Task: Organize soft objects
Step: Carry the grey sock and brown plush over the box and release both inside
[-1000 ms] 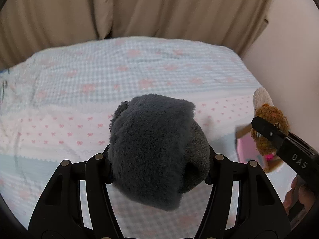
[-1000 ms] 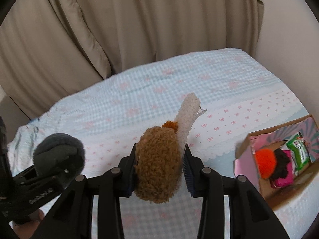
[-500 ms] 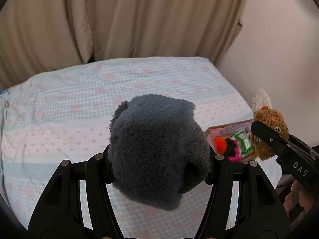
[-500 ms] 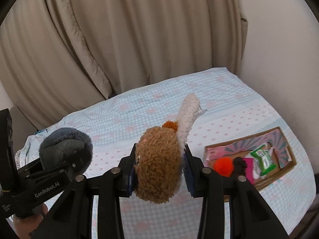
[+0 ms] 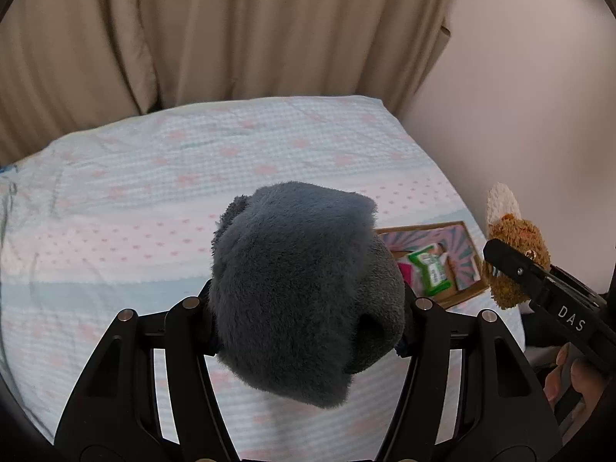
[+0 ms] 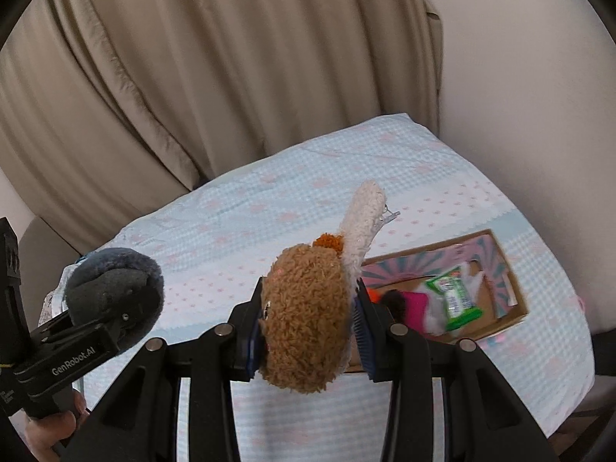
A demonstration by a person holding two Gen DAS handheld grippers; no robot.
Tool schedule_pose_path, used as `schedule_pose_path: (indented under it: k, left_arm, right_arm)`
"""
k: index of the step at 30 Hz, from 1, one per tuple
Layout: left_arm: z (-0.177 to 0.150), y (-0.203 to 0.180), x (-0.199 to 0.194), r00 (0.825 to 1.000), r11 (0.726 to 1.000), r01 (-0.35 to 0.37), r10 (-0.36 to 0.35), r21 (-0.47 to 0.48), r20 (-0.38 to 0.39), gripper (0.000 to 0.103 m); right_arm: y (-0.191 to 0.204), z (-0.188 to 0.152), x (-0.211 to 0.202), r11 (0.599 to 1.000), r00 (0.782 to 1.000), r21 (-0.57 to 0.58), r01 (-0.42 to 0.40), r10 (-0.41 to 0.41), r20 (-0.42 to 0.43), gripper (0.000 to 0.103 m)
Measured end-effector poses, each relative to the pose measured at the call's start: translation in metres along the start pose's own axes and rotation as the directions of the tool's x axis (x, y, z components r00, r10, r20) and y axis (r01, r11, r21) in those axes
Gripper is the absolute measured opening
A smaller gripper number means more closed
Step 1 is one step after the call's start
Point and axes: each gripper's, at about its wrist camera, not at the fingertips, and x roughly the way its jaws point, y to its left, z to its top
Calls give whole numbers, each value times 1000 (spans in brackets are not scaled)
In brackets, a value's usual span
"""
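Bed [image 5: 154,177], beige curtain [image 5: 231,38]; left fingers [image 5: 200,308] clamp grey plush [image 5: 304,288], right fingers [image 6: 250,331] brown plush [image 6: 308,308].

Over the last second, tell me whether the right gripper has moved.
Yes. The right gripper, shut on the brown plush, has pulled back and up: against it the bed shrinks and the cardboard box slides centreward.

We see a fluffy grey plush toy [image 5: 304,292], a curly brown plush toy [image 6: 308,323], a matt cardboard box [image 6: 512,312] and a glossy green plastic packet [image 6: 454,300].
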Motion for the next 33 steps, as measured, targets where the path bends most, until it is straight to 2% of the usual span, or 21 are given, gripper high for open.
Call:
schedule_pose_path:
  k: [7, 14, 20, 24, 27, 33]
  left_arm:
    - [0, -67, 57, 999, 1000, 17, -17, -7, -38, 59]
    - [-9, -121, 130, 990, 1000, 20, -21, -4, -137, 59]
    - [-14, -153, 197, 971, 999, 42, -40, 1, -237, 59]
    - [-23, -167, 241, 947, 999, 47, -41, 10, -320, 59]
    - [-31, -174, 258, 933, 998, 48, -32, 36, -359, 59]
    - [-47, -182, 265, 922, 994, 43, -3, 96, -387, 59]
  right_arm:
    - [-79, 12, 16, 999, 998, -2, 33, -33, -54, 36]
    - [-149, 20, 66, 999, 987, -5, 47, -47, -151, 36]
    - [-195, 18, 116, 999, 968, 35, 38, -29, -249, 36]
    - [-219, 14, 146, 996, 946, 81, 31, -3, -323, 36]
    - [-232, 9, 161, 995, 930, 95, 31, 6, -369, 36]
    - [-240, 2, 174, 998, 908, 56, 33, -7, -419, 37]
